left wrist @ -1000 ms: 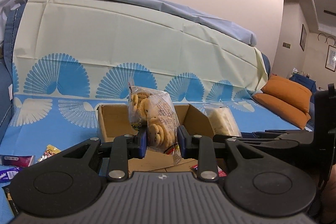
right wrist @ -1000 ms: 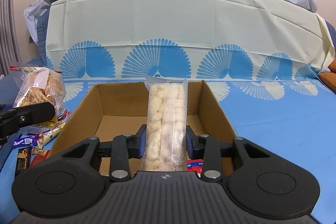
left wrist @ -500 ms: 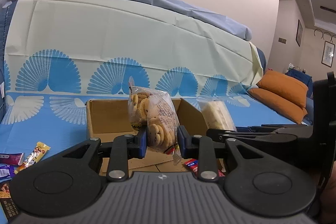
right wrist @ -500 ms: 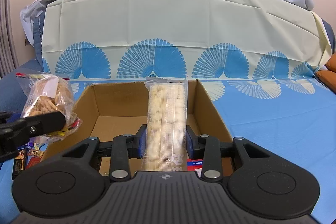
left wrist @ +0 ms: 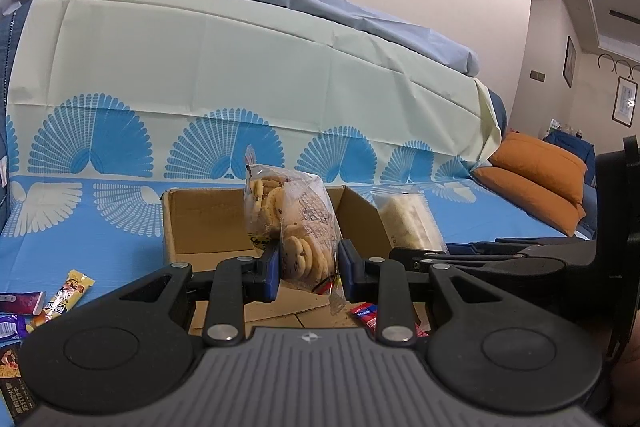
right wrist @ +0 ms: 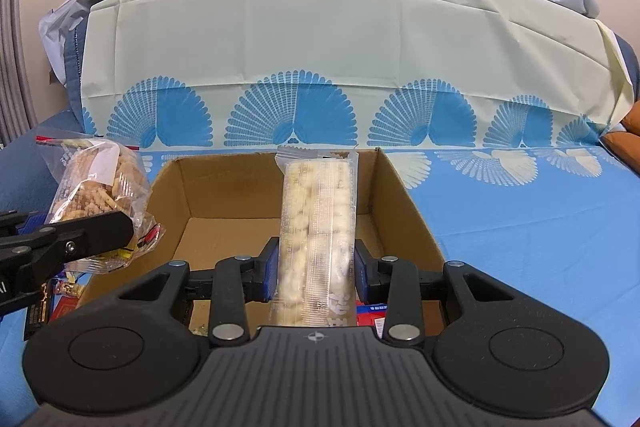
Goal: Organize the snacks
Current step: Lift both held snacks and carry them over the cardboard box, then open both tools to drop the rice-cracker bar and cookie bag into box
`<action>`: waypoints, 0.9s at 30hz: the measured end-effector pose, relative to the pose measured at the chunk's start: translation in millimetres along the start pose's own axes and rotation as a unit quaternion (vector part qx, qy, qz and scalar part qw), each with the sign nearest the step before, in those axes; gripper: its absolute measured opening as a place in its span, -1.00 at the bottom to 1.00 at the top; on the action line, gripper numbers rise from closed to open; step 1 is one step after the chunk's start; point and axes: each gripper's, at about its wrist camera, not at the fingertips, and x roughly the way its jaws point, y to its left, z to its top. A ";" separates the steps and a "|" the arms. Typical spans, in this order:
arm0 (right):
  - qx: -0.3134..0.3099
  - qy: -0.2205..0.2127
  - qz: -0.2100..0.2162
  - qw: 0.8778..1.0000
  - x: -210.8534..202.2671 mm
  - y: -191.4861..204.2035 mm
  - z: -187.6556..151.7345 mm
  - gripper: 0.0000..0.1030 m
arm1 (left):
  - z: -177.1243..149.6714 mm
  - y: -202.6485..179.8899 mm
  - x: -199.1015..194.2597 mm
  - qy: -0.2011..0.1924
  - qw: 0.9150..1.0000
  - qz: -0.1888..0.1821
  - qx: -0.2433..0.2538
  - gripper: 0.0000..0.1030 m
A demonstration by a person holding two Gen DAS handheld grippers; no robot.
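My left gripper [left wrist: 307, 269] is shut on a clear bag of round cookies [left wrist: 294, 223], held upright over the near edge of the open cardboard box [left wrist: 208, 223]. My right gripper [right wrist: 316, 273] is shut on a long clear pack of pale puffed snacks [right wrist: 318, 223], standing upright in front of the same box [right wrist: 224, 211]. In the right wrist view the cookie bag [right wrist: 96, 191] and a left finger [right wrist: 80, 239] sit at the box's left wall. The left wrist view shows the puffed pack [left wrist: 408, 223] at the box's right wall.
Loose snack bars [left wrist: 66, 293] lie on the blue patterned cloth left of the box. A red packet [left wrist: 366, 315] lies in the box's near corner. Orange cushions [left wrist: 540, 179] sit far right. The covered sofa back [right wrist: 320, 47] rises behind the box.
In the left wrist view the box and sofa pattern have slid left and the cookie bag now hangs nearer the box. The right gripper and its pack have stayed in place.
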 end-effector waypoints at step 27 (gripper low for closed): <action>0.001 0.032 -0.005 0.999 13.5 1.6 -0.7 0.29 | -3.2 6.1 0.6 0.010 1.000 0.007 -0.014 0.34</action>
